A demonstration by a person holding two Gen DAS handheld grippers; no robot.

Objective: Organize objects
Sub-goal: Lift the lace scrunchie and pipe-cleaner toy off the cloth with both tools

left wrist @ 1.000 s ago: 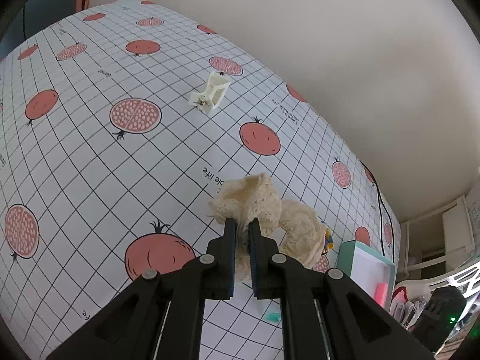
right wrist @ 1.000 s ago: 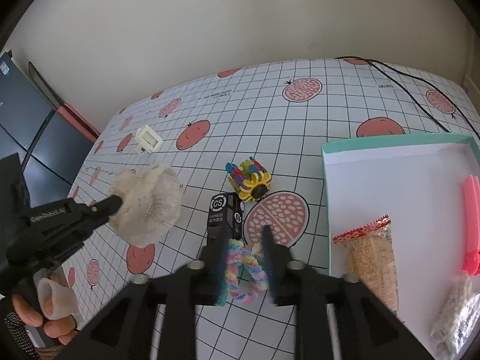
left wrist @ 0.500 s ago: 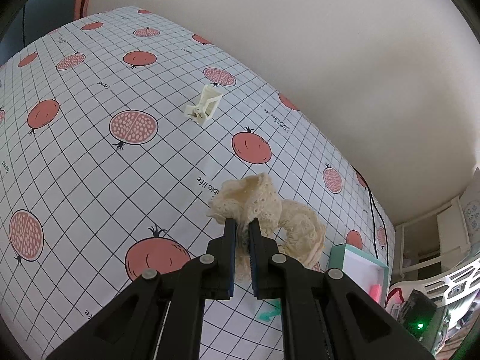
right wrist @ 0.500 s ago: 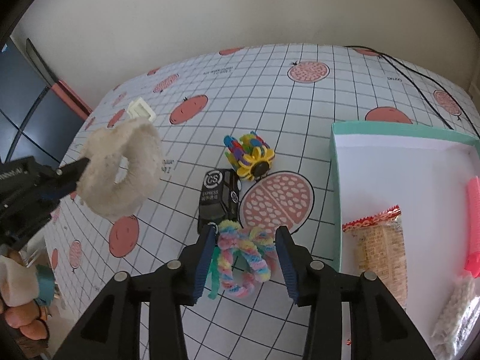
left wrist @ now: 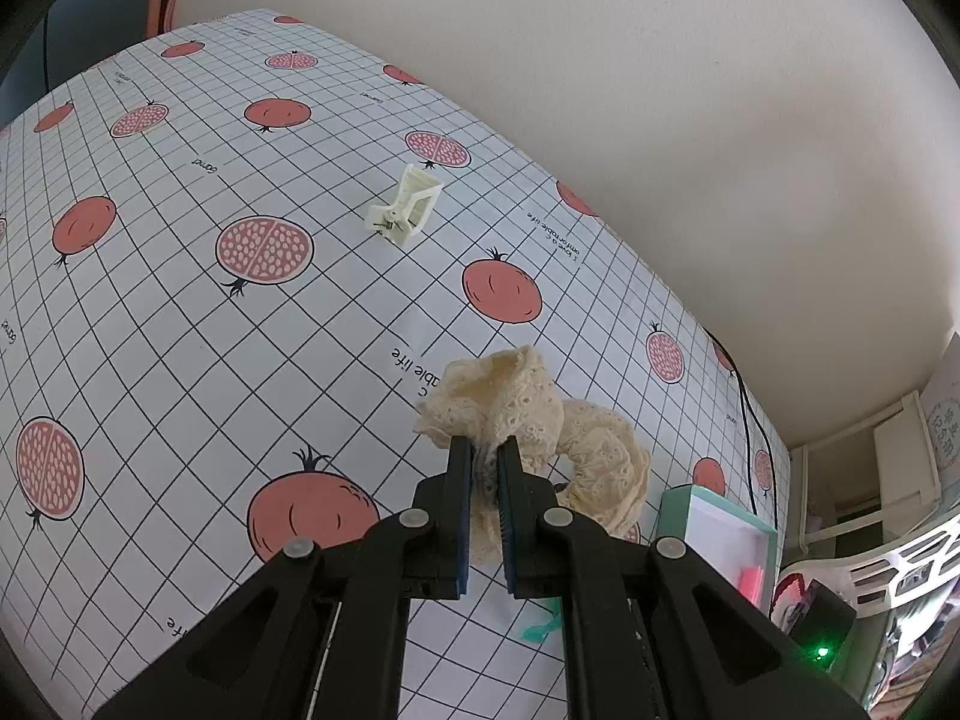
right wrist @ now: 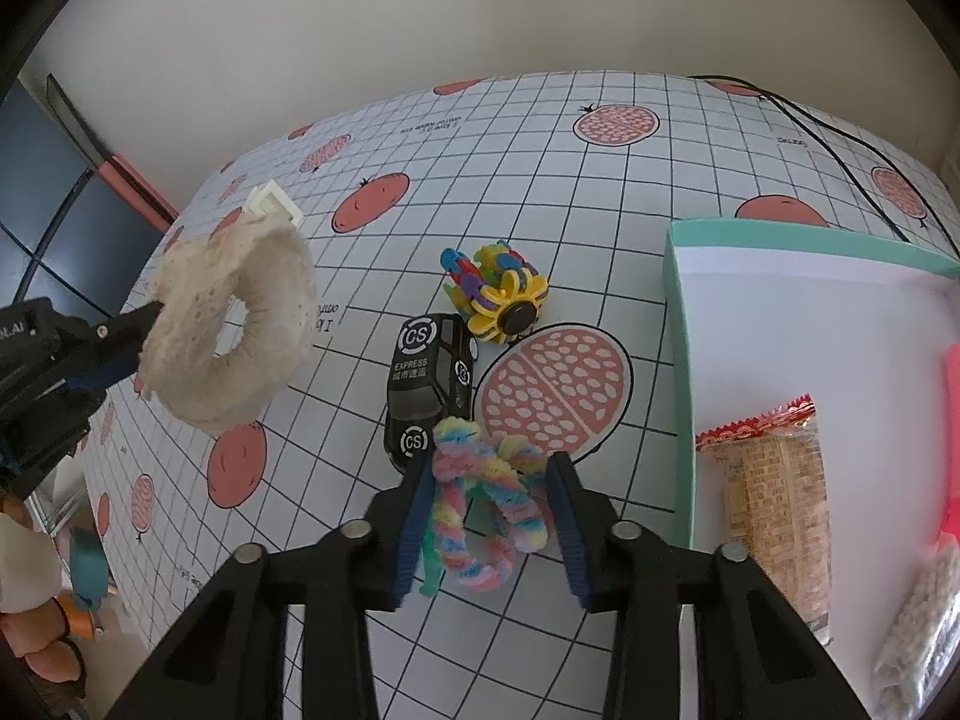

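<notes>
My left gripper (left wrist: 485, 450) is shut on a cream lace scrunchie (left wrist: 528, 414) and holds it in the air above the table; the right wrist view shows the same scrunchie (right wrist: 234, 330) hanging as a ring at the left. My right gripper (right wrist: 489, 468) stands open around a pastel rainbow fuzzy twist (right wrist: 480, 504) that lies on the tablecloth between its fingers. A black toy car (right wrist: 429, 378) sits just beyond it. A teal box (right wrist: 681, 360) with a white floor lies at the right.
A colourful plastic flower toy (right wrist: 498, 294) lies behind the car. A cream hair clip (left wrist: 405, 210) sits farther back on the pomegranate tablecloth (left wrist: 180, 312). The box holds a snack packet (right wrist: 774, 510) and a pink item (right wrist: 951, 420). A black cable (right wrist: 840, 138) runs along the far right.
The left gripper has lifted the scrunchie higher and farther from the table. The right gripper has opened wider around the rainbow twist, which now lies between its fingers.
</notes>
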